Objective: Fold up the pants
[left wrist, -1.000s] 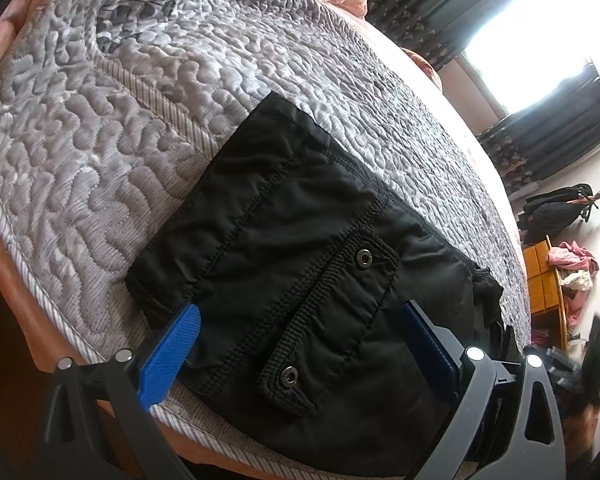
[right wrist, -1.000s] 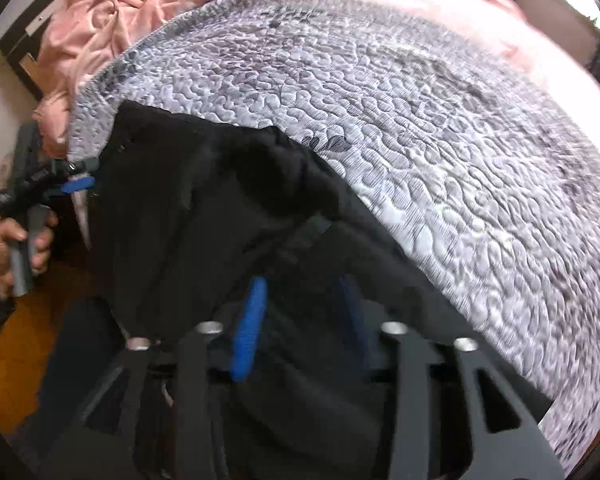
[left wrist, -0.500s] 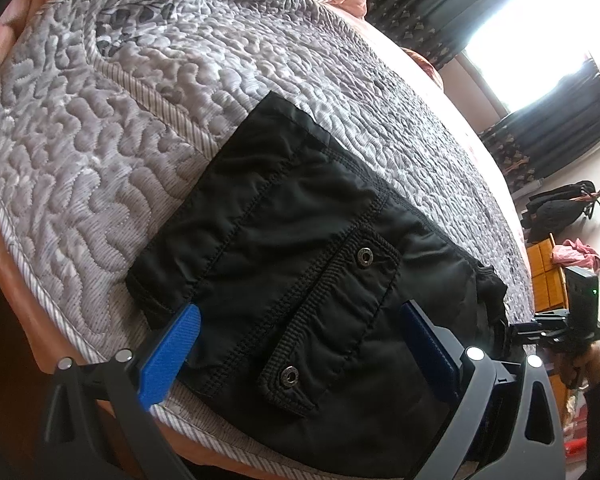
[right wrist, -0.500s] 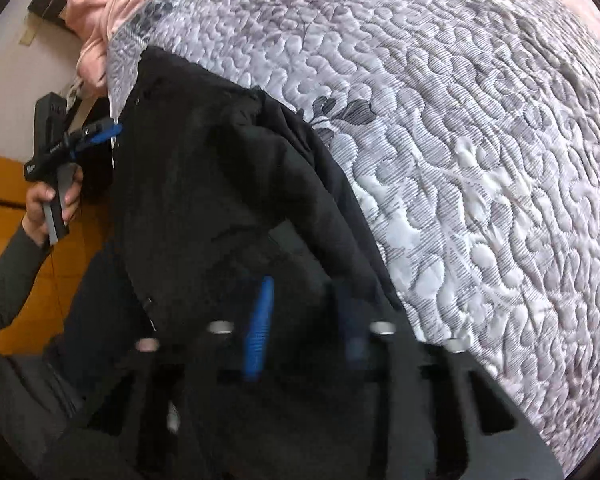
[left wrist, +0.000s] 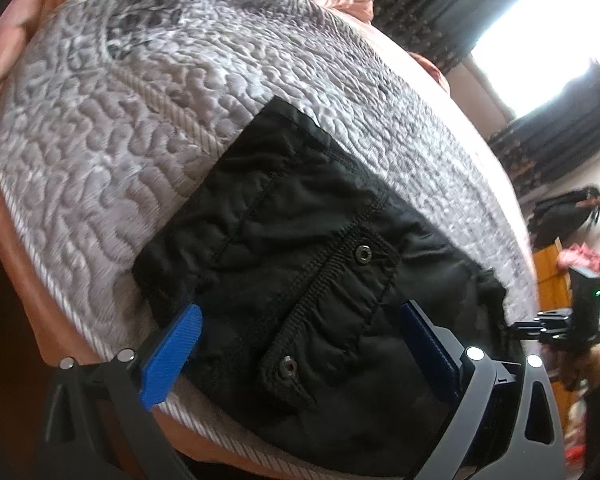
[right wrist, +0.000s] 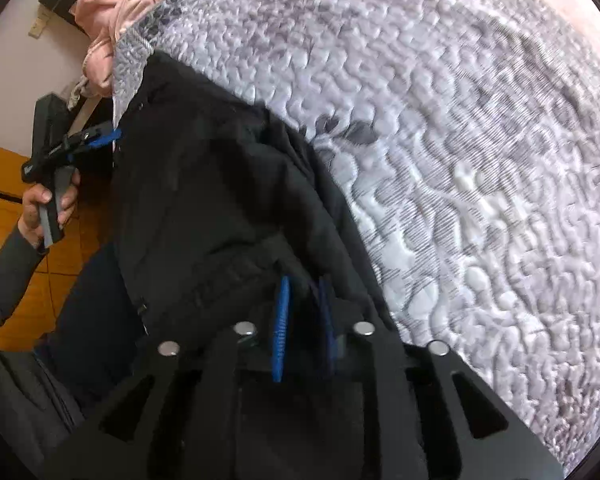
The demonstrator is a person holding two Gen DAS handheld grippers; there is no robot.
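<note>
The black cargo pants with a snap-buttoned pocket flap (left wrist: 300,280) lay on the grey quilted bed cover (left wrist: 120,140), near its edge, and no writing could be read on them. The left tool (left wrist: 300,344) stood wide apart over the pocket, gripping nothing. The right tool (right wrist: 304,320) had black fabric between its narrowly parted, opening jaws; whether the pads pressed it I cannot tell.

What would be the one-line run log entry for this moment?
stage: fold pants | left hand-held gripper: open over pants | right hand-held gripper: opening, fabric between | surface: quilt
</note>
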